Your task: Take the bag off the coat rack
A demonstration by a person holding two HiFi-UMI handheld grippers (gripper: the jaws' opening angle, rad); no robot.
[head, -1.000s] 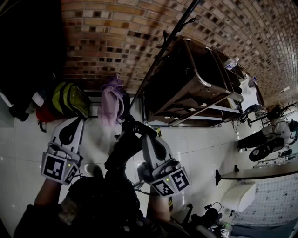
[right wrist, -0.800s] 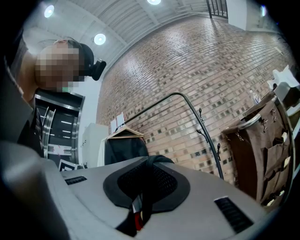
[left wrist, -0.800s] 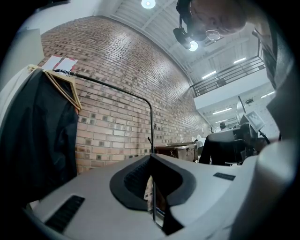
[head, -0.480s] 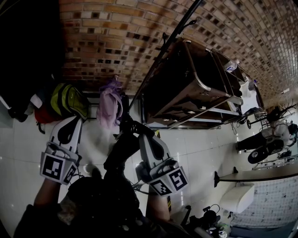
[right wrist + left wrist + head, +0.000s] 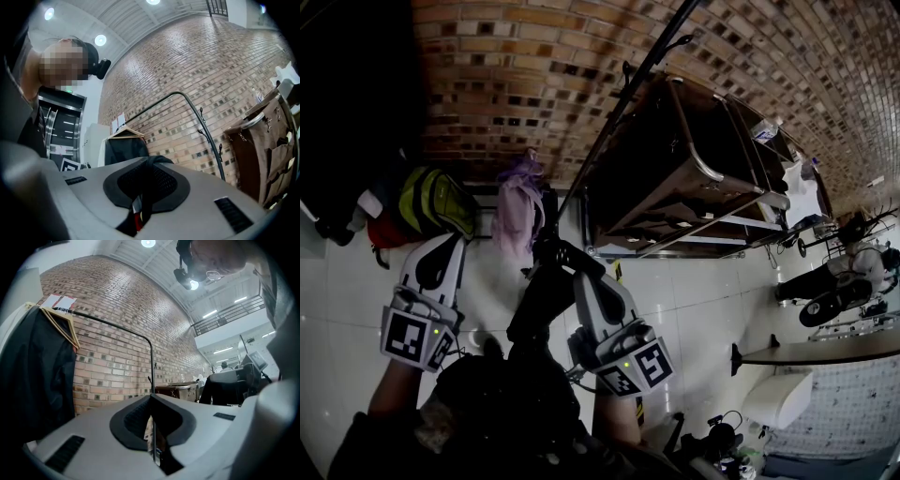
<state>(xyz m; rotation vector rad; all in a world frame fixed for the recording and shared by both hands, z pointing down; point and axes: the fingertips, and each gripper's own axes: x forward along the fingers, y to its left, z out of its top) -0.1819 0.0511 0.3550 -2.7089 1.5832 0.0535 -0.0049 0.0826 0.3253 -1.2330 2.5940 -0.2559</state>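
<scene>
While your right gripper (image 5: 565,261) is clamped tight on the dark strap (image 5: 143,199) of the black fabric bag (image 5: 542,300), the bag hangs from those jaws over the white tiled floor (image 5: 694,291), near the thin black metal coat rack (image 5: 623,108). In the right gripper view, the strap sits apart from the rack. Your left gripper (image 5: 448,246) is alongside, its jaws together with nothing between them.
</scene>
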